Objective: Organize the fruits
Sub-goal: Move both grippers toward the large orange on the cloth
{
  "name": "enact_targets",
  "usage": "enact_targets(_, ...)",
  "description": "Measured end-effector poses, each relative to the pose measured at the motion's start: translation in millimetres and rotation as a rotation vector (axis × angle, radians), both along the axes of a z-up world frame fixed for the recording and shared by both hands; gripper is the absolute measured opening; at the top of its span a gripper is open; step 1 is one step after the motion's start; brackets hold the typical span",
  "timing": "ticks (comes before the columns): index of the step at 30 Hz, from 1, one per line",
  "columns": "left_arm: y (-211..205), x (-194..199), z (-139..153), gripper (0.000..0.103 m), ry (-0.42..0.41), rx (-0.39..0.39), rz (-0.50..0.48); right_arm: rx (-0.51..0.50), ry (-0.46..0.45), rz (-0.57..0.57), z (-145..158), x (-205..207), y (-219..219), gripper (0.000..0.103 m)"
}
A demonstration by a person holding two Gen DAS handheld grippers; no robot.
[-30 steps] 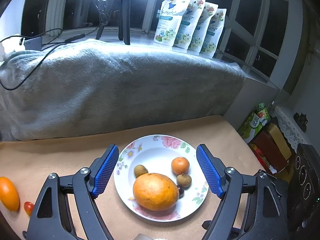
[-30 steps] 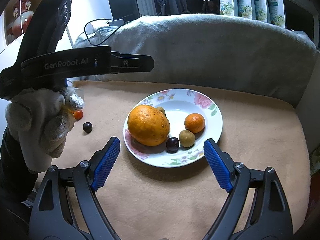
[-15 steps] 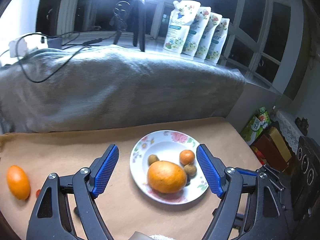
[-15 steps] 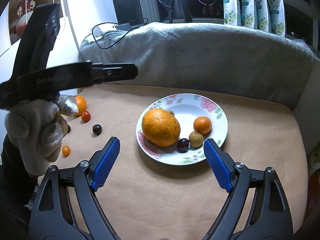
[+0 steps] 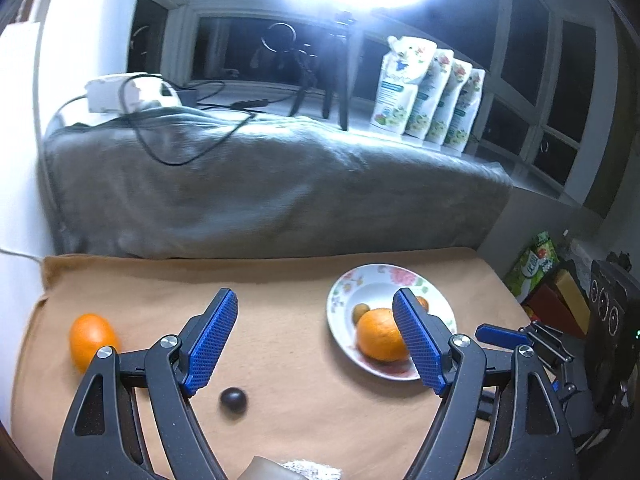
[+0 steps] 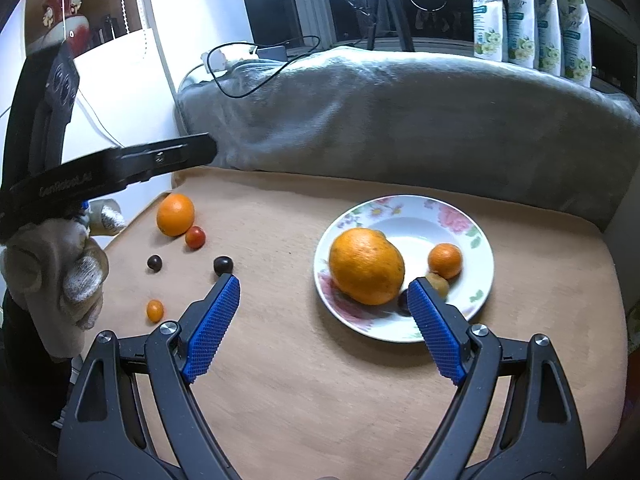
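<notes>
A flowered white plate (image 6: 476, 280) (image 5: 340, 300) on the tan mat holds a big orange (image 6: 366, 266) (image 5: 378, 340), a small tangerine (image 6: 445, 260), a brownish round fruit (image 6: 439, 284) and a dark grape partly hidden by a fingertip. Loose on the mat to the left lie an orange (image 6: 175, 214) (image 5: 90, 338), a red cherry tomato (image 6: 195, 237), two dark grapes (image 6: 223, 265) (image 6: 155, 263), and a small orange tomato (image 6: 155, 310). My left gripper (image 5: 314, 340) stands open over bare mat, a dark grape (image 5: 233, 399) just below it. My right gripper (image 6: 320, 320) is open, left of the plate.
A grey blanket (image 6: 400, 120) covers the raised back behind the mat, with cables on it. A tripod (image 5: 338, 80) and several refill pouches (image 6: 528, 20) stand on the windowsill. A gloved hand (image 6: 52, 276) holds the left gripper at the mat's left edge. Boxes (image 5: 560, 300) sit right of the mat.
My left gripper swung left, off the plate, so the plate now sits to its right and the loose orange and grape came into view. My right gripper drew back a little.
</notes>
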State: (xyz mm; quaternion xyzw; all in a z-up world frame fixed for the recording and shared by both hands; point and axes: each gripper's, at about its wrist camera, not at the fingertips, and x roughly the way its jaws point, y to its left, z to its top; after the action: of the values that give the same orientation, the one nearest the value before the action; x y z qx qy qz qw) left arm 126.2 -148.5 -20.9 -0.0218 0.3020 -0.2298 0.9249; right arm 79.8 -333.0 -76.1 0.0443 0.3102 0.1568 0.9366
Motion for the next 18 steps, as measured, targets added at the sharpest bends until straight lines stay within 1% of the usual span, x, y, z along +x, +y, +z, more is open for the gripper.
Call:
enact_targets(8, 37, -3, -5, 0.08, -0.009, 0.007, 0.067, 0.027, 0.007, 0.016, 6, 16, 17, 0.088)
enact_targets(12, 56, -3, -11, 0.08, 0.002, 0.01, 0.103, 0.046, 0.016, 0.034, 8, 27, 29, 0.088)
enact_targets(18, 87, -1, -25, 0.08, 0.03, 0.005, 0.159, 0.049, 0.024, 0.072, 11, 45, 53, 0.088)
